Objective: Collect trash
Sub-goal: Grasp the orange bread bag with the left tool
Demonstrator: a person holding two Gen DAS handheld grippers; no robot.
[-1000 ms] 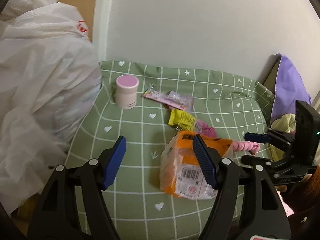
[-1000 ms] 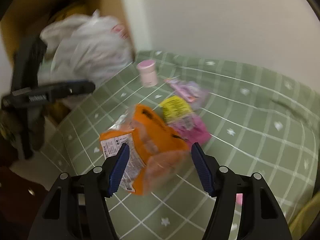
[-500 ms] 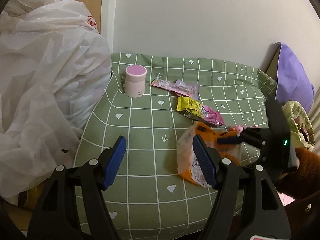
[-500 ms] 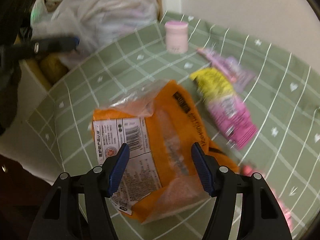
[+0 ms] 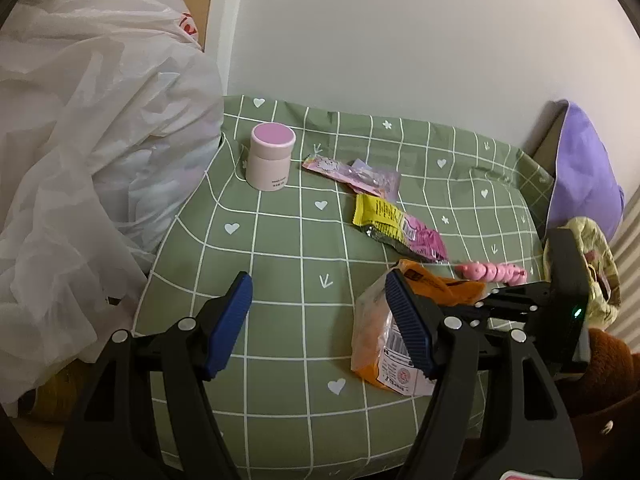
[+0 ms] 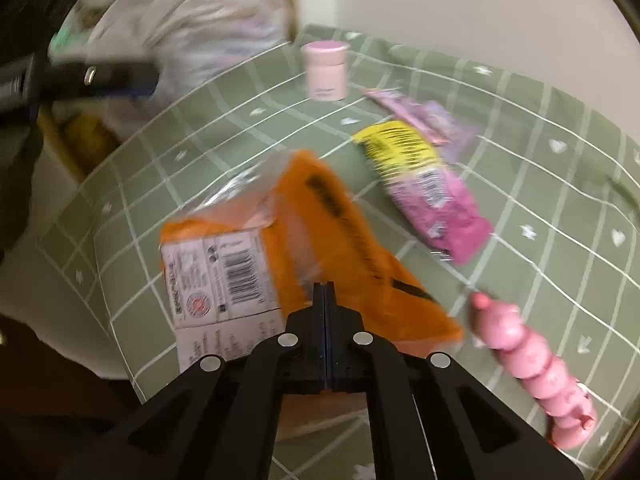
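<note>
Pinches the orange snack bag (image 6: 320, 216) at its near edge with the right gripper (image 6: 325, 286), fingers pressed flat together on a thin fold of film. Holds the left gripper (image 5: 318, 280) wide open and empty above the green checked cloth (image 5: 280, 260), just left of the same bag. Hard to tell whether the bag is already off the cloth or rests on it.

Likely trouble:
- Slipping out of the pinch: slick film, small bite, most of the bag hanging away from the fingers.
- Swinging or folding on the way across, and brushing the yellow-and-pink wrapper (image 5: 400, 226) just beyond it, or the pink segmented toy (image 5: 492, 271) beside it.
- Knocking over the pink lidded jar (image 5: 272, 158), upright near the far left of the cloth, on the way toward the white plastic bag (image 5: 80, 160).
- Missing the opening: no mouth of the white bag visible, only crumpled folds; probably needs the free left gripper to spread it.

Containers:
- White plastic bag: bulging, off the cloth's left edge, contents hidden.
- Pink jar: lid on, nothing visible inside.
- Orange snack bag: flattened, seemingly empty, though not certain.

Also lying on the cloth: a pink-and-purple wrapper (image 5: 352, 170), between the jar and the yellow-and-pink one.
</note>
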